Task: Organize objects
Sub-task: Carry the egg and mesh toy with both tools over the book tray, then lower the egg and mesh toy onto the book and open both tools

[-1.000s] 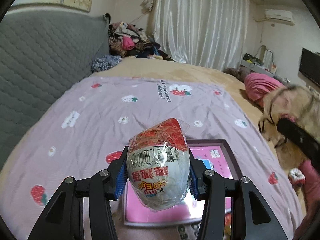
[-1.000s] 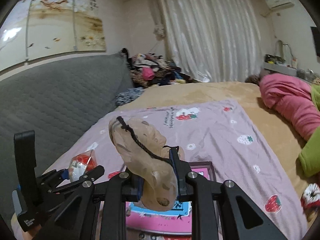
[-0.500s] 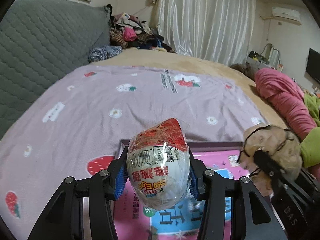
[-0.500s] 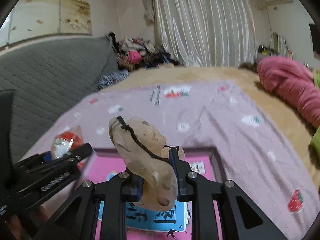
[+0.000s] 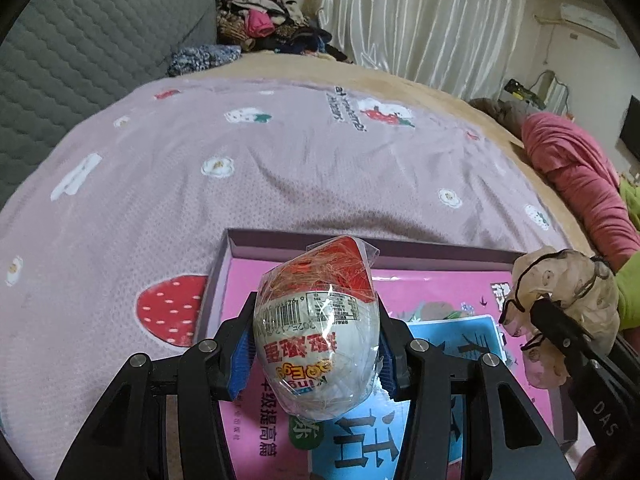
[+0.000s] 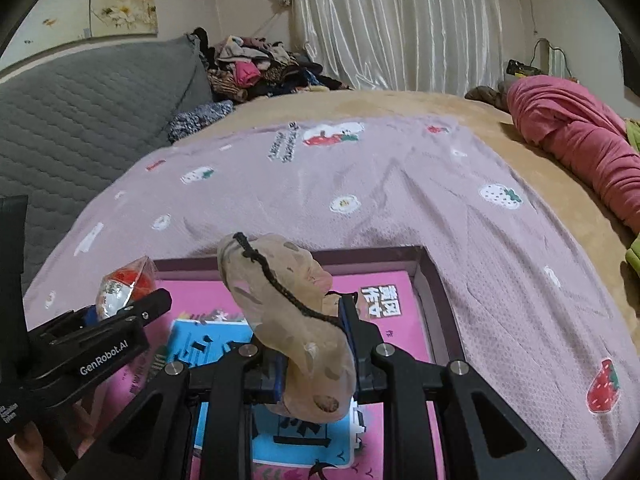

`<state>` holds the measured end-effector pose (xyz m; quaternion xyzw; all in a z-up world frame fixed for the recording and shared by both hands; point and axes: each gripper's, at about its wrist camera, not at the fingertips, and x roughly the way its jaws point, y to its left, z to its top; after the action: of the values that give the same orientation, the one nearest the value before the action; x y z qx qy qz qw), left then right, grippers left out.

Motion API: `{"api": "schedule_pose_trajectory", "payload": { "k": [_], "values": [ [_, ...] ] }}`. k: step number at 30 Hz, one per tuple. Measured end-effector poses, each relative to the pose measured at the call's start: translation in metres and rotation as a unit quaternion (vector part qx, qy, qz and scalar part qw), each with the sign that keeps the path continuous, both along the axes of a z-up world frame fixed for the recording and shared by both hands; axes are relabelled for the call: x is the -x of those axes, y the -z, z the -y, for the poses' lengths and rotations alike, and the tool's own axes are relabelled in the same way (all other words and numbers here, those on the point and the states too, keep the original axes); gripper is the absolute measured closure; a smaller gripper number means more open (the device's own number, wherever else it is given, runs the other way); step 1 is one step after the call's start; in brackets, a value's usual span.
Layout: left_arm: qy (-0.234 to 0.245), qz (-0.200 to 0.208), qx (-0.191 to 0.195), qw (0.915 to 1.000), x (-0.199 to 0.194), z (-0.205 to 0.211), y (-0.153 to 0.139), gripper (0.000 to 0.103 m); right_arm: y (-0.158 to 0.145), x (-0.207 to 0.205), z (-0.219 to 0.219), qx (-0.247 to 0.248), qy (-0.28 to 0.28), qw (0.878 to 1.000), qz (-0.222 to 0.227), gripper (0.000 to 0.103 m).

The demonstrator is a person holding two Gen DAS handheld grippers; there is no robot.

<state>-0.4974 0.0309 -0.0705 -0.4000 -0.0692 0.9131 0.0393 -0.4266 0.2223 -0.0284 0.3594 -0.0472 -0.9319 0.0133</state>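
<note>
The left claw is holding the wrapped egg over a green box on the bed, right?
Not quite. The left claw does hold the wrapped egg, but the box under it is purple with a pink book inside, not green. The left wrist view shows it.

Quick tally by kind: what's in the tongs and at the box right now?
Wrapped toy eggs: 1, in the left tongs
Beige stone-like pendants on a black cord: 1, in the right tongs
Open boxes: 1
Pink-and-blue books in the box: 1
Total: 4

Bed (image 6: 400, 108) under your grippers, tan blanket on top.
On it you see a lilac strawberry-print cover (image 5: 280, 168), bearing a dark-rimmed box (image 5: 420, 245); pink bedding (image 6: 568, 132) and a clothes pile (image 6: 260, 64) behind.
</note>
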Motion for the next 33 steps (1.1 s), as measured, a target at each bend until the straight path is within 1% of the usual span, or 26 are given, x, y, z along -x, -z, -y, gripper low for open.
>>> {"api": "schedule_pose_trajectory", "payload": {
  "k": [3,5,7,9,11,15,18,20,22,23,24,25,26,29,33],
  "values": [
    [-0.002,0.011,0.003,0.9999,0.003,0.001,0.006,0.051,0.006,0.003,0.001,-0.013,0.005,1.000,0.018,0.080],
    [-0.002,0.018,0.005,0.9998,0.005,0.000,0.010,0.051,0.009,0.006,0.002,-0.027,0.010,0.999,0.022,0.078],
    [0.000,0.022,0.003,0.9998,0.006,0.001,0.013,0.051,0.011,0.007,0.001,-0.027,0.012,0.999,0.025,0.078],
    [0.006,0.028,-0.009,0.9996,0.007,0.001,0.016,0.051,0.013,0.008,0.001,-0.026,0.012,0.999,0.027,0.078],
    [0.004,0.027,-0.007,0.9996,0.007,0.001,0.015,0.051,0.016,0.010,0.001,-0.025,0.012,0.999,0.034,0.078],
    [0.006,0.043,-0.005,0.9990,0.009,-0.001,0.020,0.051,0.021,0.013,0.002,-0.028,0.014,0.999,0.045,0.078],
    [0.008,0.044,-0.005,0.9990,0.009,-0.001,0.020,0.051,0.022,0.013,0.003,-0.030,0.014,0.998,0.047,0.072],
    [0.009,0.052,-0.003,0.9986,0.011,-0.002,0.022,0.050,0.022,0.013,0.003,-0.033,0.016,0.998,0.047,0.069],
    [0.010,0.054,-0.001,0.9985,0.010,-0.002,0.022,0.048,0.021,0.012,0.002,-0.033,0.023,0.998,0.046,0.066],
    [0.009,0.056,-0.002,0.9984,0.010,-0.001,0.021,0.042,0.020,0.011,0.001,-0.032,0.023,0.998,0.044,0.066],
    [0.007,0.057,-0.002,0.9984,0.010,0.000,0.021,0.039,0.019,0.011,0.001,-0.032,0.023,0.998,0.043,0.065],
    [0.006,0.056,-0.004,0.9984,0.010,0.001,0.020,0.038,0.017,0.010,0.001,-0.032,0.025,0.998,0.039,0.064],
    [0.005,0.057,-0.003,0.9984,0.009,0.001,0.020,0.037,0.016,0.009,0.001,-0.033,0.026,0.998,0.036,0.060],
    [0.004,0.054,-0.002,0.9985,0.007,0.002,0.017,0.035,0.015,0.009,0.001,-0.038,0.028,0.998,0.036,0.051],
    [0.004,0.047,-0.004,0.9989,0.005,0.003,0.011,0.029,0.013,0.008,0.001,-0.039,0.026,0.998,0.034,0.049]
  ]
}}
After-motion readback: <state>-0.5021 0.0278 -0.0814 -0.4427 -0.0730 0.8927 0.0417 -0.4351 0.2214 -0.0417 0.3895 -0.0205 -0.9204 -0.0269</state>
